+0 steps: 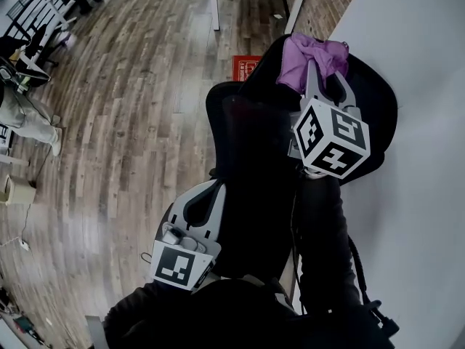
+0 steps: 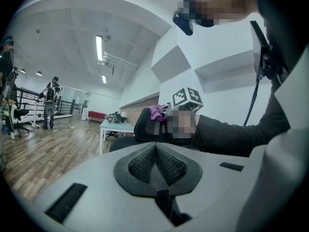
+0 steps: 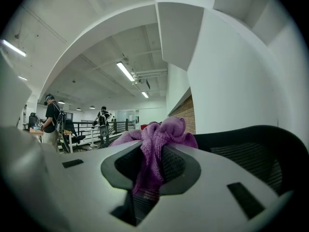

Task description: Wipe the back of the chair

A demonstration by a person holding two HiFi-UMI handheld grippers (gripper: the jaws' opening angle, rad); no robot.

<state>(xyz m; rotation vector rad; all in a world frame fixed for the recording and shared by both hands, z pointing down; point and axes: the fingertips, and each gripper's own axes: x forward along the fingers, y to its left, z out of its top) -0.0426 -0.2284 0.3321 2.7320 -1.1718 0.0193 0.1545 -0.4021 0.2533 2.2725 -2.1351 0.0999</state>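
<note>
A black mesh office chair point(image 1: 254, 166) stands close to the white wall, seen from above. Its curved back point(image 1: 374, 100) is by my right gripper point(image 1: 320, 73), which is shut on a purple cloth point(image 1: 314, 55) lying at the top rim of the back. In the right gripper view the cloth point(image 3: 157, 139) bunches out between the jaws, with the mesh back point(image 3: 256, 151) just to the right. My left gripper point(image 1: 216, 186) is shut with nothing in it, low at the chair's left side. The left gripper view shows its jaws point(image 2: 155, 148) closed, with the chair point(image 2: 147, 127) and the cloth point(image 2: 157, 111) beyond.
A white wall point(image 1: 421, 144) runs close along the chair's right side. A red box point(image 1: 245, 65) and white table legs point(image 1: 215, 6) stand on the wooden floor beyond the chair. A person point(image 1: 22, 118) and black chairs are far off at the left, by a railing.
</note>
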